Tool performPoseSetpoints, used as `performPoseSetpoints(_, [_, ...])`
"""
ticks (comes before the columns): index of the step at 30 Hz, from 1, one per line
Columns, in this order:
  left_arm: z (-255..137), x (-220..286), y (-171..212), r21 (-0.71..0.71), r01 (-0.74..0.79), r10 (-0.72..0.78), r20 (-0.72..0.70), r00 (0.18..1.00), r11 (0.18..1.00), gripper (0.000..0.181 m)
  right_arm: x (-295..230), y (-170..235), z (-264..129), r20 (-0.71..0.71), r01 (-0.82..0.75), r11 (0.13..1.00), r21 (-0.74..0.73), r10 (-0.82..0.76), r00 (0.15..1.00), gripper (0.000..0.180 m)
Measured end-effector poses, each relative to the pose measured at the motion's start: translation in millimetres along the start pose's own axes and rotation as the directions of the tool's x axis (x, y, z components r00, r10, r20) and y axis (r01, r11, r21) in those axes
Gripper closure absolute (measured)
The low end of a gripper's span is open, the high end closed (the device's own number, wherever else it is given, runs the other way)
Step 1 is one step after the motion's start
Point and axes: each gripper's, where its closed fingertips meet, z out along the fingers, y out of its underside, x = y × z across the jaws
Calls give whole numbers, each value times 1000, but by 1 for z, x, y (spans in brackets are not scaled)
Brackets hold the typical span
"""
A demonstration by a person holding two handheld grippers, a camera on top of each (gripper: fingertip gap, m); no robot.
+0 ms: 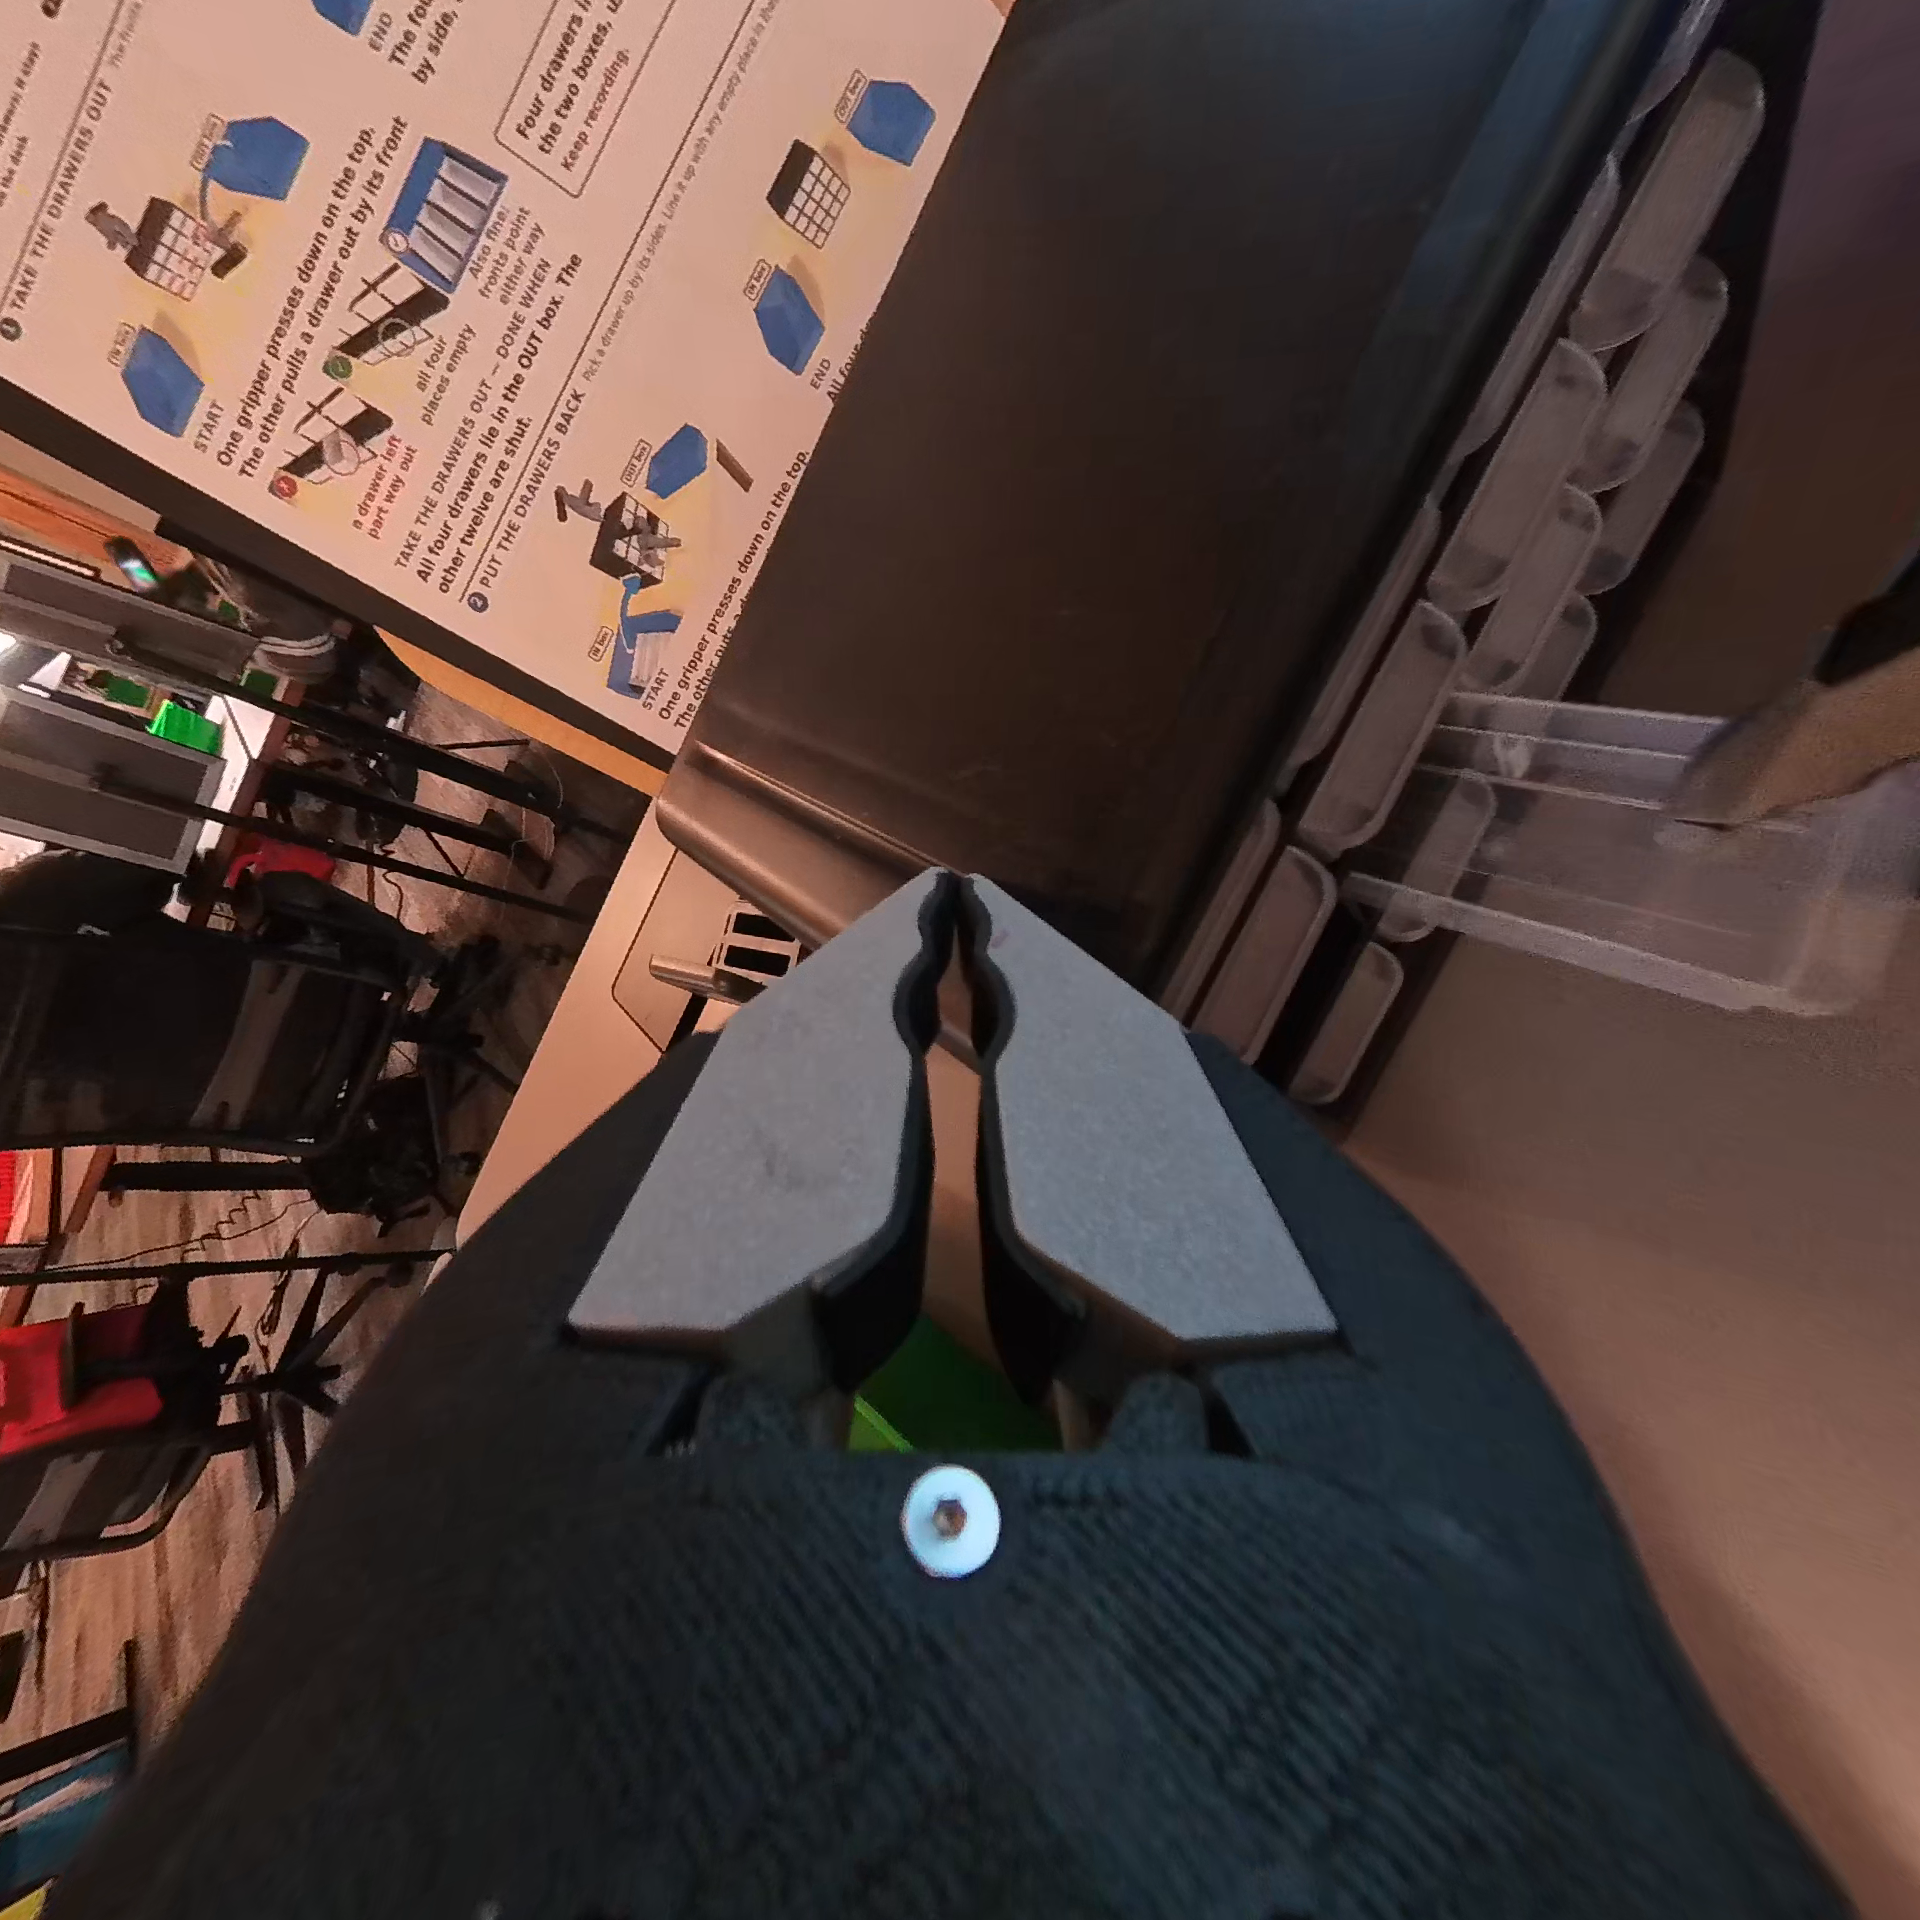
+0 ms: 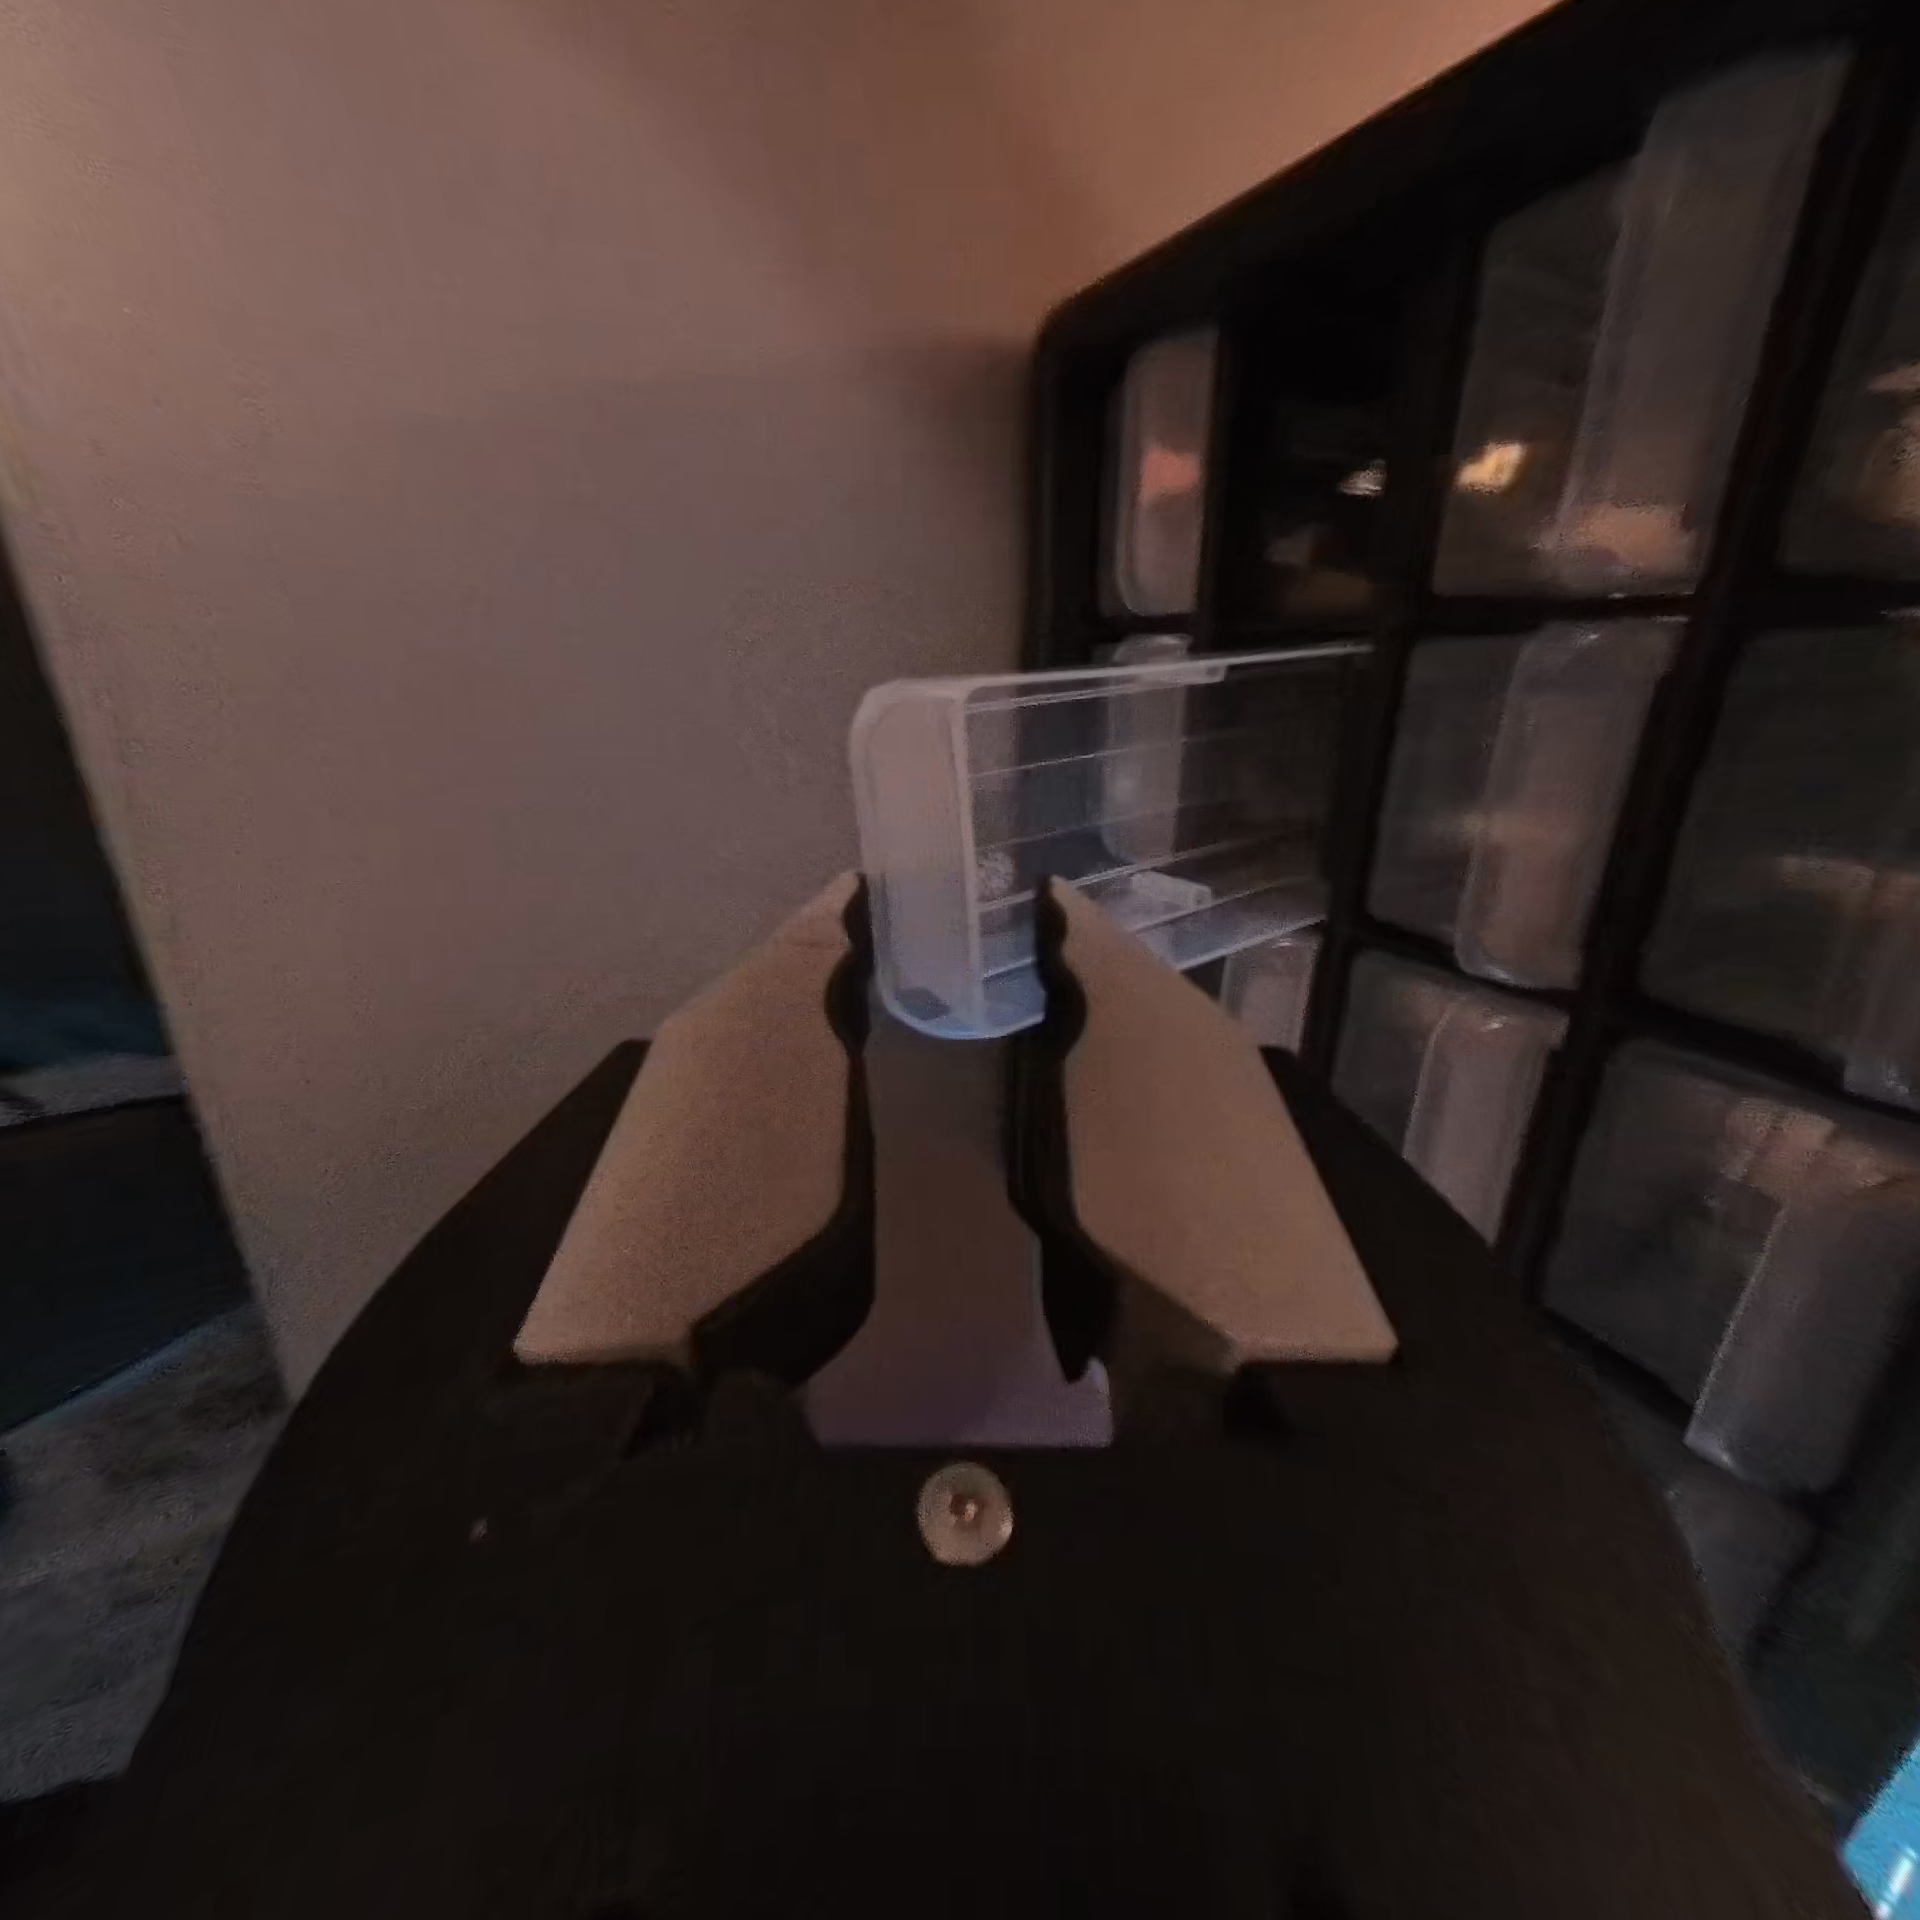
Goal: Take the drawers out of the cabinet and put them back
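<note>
I see the drawer (image 2: 1049,831), a clear plastic box with a rounded, frosted front lip, drawn most of the way out of the cabinet (image 2: 1455,436) and standing out level from its slot. The cabinet is matte black, a grid of square openings filled with more clear drawers whose rounded pulls line its front. My right gripper (image 2: 951,940) has its tan, flat-faced fingers part open, just wide enough to span the drawer's front lip, which sits between the notched black tips; both tips seem to touch it, so I read this as a grip on the lip. My left gripper (image 1: 956,899) has its tips pressed together with nothing between them, at the top edge of the cabinet's smooth black upper face. In the left wrist view the pulled drawer (image 1: 1579,831) juts from the front, the right gripper at its end. Beyond the cabinet lies a printed sheet (image 1: 436,291) with blue box pictures and text. The table (image 1: 1662,1299) is pale wood.
</note>
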Motion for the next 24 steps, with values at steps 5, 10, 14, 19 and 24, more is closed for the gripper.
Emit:
performPoseSetpoints(5, [0, 0, 0, -4, 10, -10, -17, 1000, 1000, 181, 26, 4, 11, -63, -120, 993, -5, 119, 991, 130])
performPoseSetpoints(10, [0, 0, 0, 8, 26, -25, -40, 999, 1000, 181, 21, 2, 1, -97, -86, 996, 17, 87, 991, 135])
performPoseSetpoints(14, [0, 0, 0, 12, 33, -33, -44, 998, 999, 181, -11, -22, -31, 81, -99, 967, 236, 82, 993, 153])
performPoseSetpoints(19, [0, 0, 0, 26, 53, -52, -43, 998, 998, 181, -52, -41, -32, 295, -88, 926, 366, -26, 955, 180])
performPoseSetpoints(24, [0, -1, 0, 5, 20, -20, -9, 1000, 1000, 181, 21, -14, 33, 19, -252, 951, 177, 253, 967, 180])
